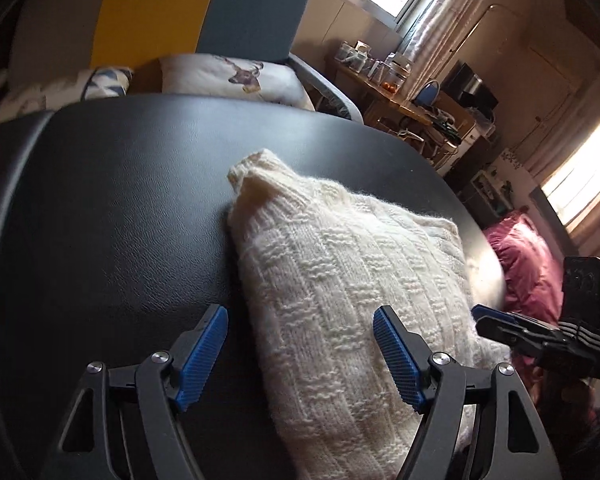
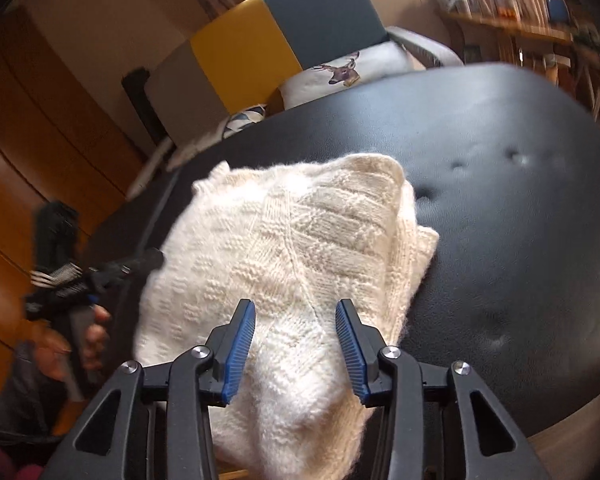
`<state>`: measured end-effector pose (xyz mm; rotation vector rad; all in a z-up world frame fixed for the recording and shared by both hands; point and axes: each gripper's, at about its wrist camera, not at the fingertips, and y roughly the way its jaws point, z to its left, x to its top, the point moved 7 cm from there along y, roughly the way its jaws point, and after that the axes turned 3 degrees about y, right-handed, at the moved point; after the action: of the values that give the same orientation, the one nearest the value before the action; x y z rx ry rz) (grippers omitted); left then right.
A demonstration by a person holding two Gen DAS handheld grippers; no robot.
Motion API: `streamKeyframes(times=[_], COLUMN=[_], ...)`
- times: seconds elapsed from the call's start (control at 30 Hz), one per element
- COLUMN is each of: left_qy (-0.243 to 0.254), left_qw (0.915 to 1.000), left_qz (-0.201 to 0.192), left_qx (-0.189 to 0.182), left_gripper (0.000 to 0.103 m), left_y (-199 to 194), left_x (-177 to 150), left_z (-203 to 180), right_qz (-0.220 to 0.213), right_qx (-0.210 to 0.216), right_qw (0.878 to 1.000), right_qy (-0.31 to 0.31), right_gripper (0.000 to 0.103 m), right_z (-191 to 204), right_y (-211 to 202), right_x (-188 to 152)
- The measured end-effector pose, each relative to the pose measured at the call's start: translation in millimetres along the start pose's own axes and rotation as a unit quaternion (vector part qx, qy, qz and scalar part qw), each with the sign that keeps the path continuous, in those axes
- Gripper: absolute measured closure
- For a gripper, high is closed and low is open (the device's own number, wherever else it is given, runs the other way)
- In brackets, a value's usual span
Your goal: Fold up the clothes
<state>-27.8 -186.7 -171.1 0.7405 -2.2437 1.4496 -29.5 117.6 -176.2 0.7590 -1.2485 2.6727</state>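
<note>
Left wrist view: cream knitted sweater (image 1: 340, 280) lies folded into a thick bundle on the black padded counter (image 1: 120, 200). Bundle runs from the frame's centre toward 6 o'clock; a ribbed cuff or collar end sticks up at its 11 o'clock corner. Left gripper (image 1: 300, 356) hangs over the near left edge of the bundle. Jaws wide apart, pads clear of the knit, nothing held. Left pad is over bare counter, right pad over the sweater. Right gripper (image 1: 540, 332) is visible at 3 o'clock of the bundle, just beside its right edge.

Right wrist view: same sweater (image 2: 284, 248) fills the centre, folded layers stacked, edges stepped at 3 o'clock. Right gripper (image 2: 296, 344) is above the near end of the bundle. Jaws partly open, a moderate gap, knit seen between the pads but not pinched; nothing gripped. Left gripper (image 2: 112, 268) shows at 9 o'clock, beside the bundle's left edge, with a hand (image 2: 88, 336) on its handle.

Background, 12 o'clock: sofa with yellow and blue panels (image 2: 284, 32), deer-print cushion (image 2: 348, 72). Pink cloth (image 1: 528, 264) beyond the counter at 3 o'clock in left view.
</note>
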Motion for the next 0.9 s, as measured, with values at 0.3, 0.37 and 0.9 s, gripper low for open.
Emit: streamKeyframes(times=[0.3,0.37,0.9], left_qy=[-0.051,-0.064,-0.072], left_qw=[0.9942,0.9920,0.9883], left_qz=[0.037,0.041,0.059], left_qx=[-0.087,-0.101,-0.121], left_gripper=[0.023,0.022,0.015], left_y=[23.5,25.4,34.2], left_x=[-5.2,-7.4,-8.7], left_z=[5.1,6.3,0.6], right_qz=[0.024,0.029,0.095], right_qx=[0.084,0.103,0.110], right_qw=[0.986,0.979,0.975], right_qy=[0.143,0.171,0.166], right_gripper=[0.038,0.035,0.031], right_z=[-59.4,-68.7,-47.5], right_y=[-17.5,-12.7,42.6], right_x=[-5.4,-10.3,-2.8])
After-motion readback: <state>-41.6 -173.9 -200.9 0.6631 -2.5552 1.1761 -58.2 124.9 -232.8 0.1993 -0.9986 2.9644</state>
